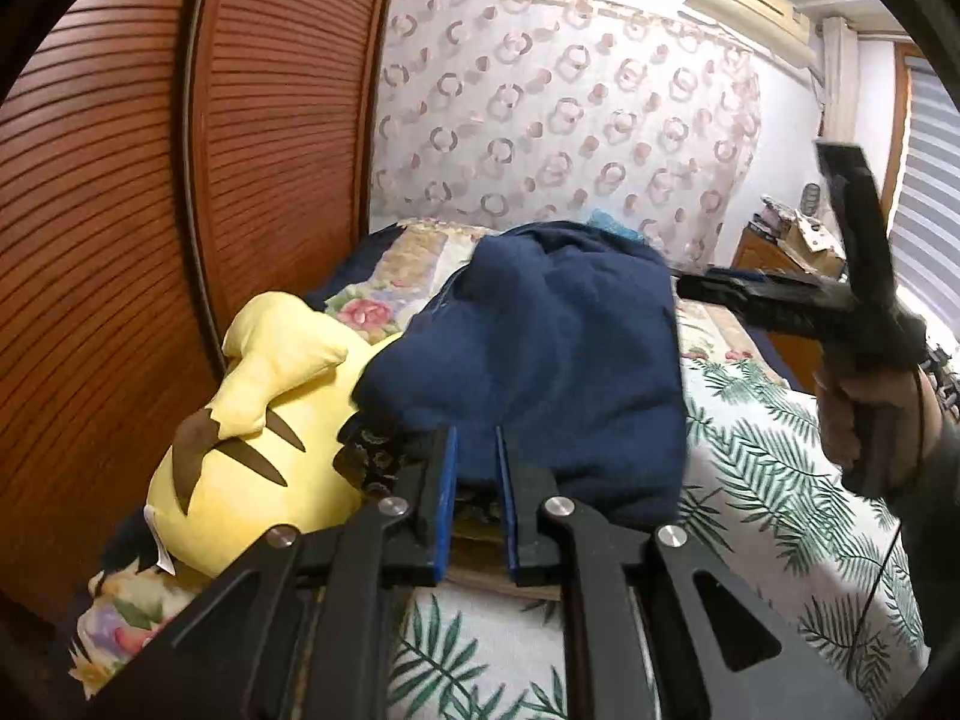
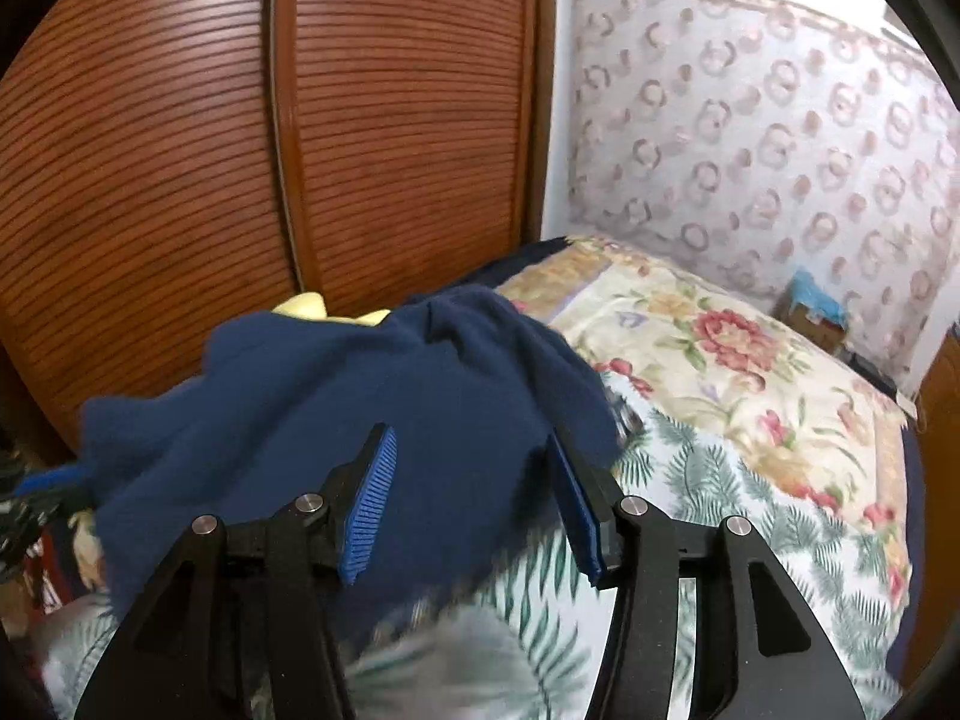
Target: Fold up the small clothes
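A dark navy fleece garment [image 1: 540, 348] lies bunched on the bed, partly over a yellow plush toy [image 1: 240, 450]. My left gripper [image 1: 477, 444] points at its near edge with its blue pads a narrow gap apart and nothing between them. The right gripper shows in the left wrist view [image 1: 708, 288] at the garment's right side, held in a hand. In the right wrist view the garment [image 2: 360, 396] fills the middle. My right gripper [image 2: 471, 444] is wide open just over the cloth, holding nothing.
The bed has a palm-leaf sheet [image 1: 780, 468] and a floral cover [image 2: 720, 348]. A brown louvred wardrobe [image 1: 150, 180] stands close on the left. A patterned curtain [image 1: 570, 120] hangs behind. A cluttered wooden cabinet [image 1: 780, 246] stands at the far right.
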A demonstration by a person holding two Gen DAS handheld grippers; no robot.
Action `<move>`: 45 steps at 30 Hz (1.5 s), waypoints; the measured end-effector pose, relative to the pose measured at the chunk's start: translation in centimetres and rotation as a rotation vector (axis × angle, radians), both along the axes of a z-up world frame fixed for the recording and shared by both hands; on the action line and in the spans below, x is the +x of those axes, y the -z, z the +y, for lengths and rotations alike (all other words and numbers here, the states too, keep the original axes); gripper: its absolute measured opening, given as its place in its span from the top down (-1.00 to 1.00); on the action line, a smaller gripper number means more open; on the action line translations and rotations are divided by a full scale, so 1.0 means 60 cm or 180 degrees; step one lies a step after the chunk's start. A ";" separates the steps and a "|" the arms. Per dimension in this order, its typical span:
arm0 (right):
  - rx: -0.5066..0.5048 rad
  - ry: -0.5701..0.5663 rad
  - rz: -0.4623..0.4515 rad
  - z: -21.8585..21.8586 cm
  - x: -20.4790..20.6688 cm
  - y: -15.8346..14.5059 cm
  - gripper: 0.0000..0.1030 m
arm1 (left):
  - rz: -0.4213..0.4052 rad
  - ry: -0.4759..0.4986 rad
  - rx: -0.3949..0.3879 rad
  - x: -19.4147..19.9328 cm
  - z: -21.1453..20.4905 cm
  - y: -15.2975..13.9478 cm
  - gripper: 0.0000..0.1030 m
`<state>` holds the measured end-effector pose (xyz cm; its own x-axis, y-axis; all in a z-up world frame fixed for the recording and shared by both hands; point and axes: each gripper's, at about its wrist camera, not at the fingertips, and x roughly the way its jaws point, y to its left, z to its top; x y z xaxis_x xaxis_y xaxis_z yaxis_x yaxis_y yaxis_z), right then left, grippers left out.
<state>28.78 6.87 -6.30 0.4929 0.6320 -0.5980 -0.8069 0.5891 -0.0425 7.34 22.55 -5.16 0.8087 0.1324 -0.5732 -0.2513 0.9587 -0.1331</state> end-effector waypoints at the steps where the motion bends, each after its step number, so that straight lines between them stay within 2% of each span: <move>1: 0.0028 0.0024 -0.0005 -0.018 -0.013 -0.002 -0.02 | -0.0001 0.0026 0.0018 -0.002 -0.006 -0.003 0.74; 7: 0.0116 0.0188 -0.0021 -0.107 -0.076 -0.014 -0.03 | -0.0023 0.0111 0.0134 -0.016 -0.048 -0.019 0.71; 12: 0.0214 0.0319 -0.0034 -0.169 -0.124 -0.022 -0.13 | -0.0074 0.0222 0.0155 -0.027 -0.083 -0.029 0.69; 16: 0.0238 0.0411 -0.0085 -0.205 -0.155 -0.023 -0.29 | -0.0085 0.0298 0.0181 -0.032 -0.115 -0.034 0.69; 22: 0.0355 0.0560 -0.0053 -0.268 -0.201 -0.016 -0.60 | -0.0137 0.0592 0.0081 -0.035 -0.163 -0.041 0.68; 26: 0.0416 0.0785 -0.0050 -0.311 -0.226 -0.011 -0.68 | -0.0141 0.0723 0.0104 -0.033 -0.196 -0.045 0.58; 30: 0.0435 0.1017 -0.0076 -0.352 -0.245 -0.009 -0.71 | -0.0201 0.0709 0.0170 -0.034 -0.228 -0.050 0.52; 38: 0.0509 0.1426 -0.0166 -0.437 -0.282 -0.018 -0.71 | -0.0133 0.0849 0.0219 -0.018 -0.281 -0.053 0.52; 45: 0.0599 0.1628 -0.0199 -0.482 -0.303 -0.024 -0.71 | -0.0157 0.0936 0.0239 -0.007 -0.319 -0.073 0.51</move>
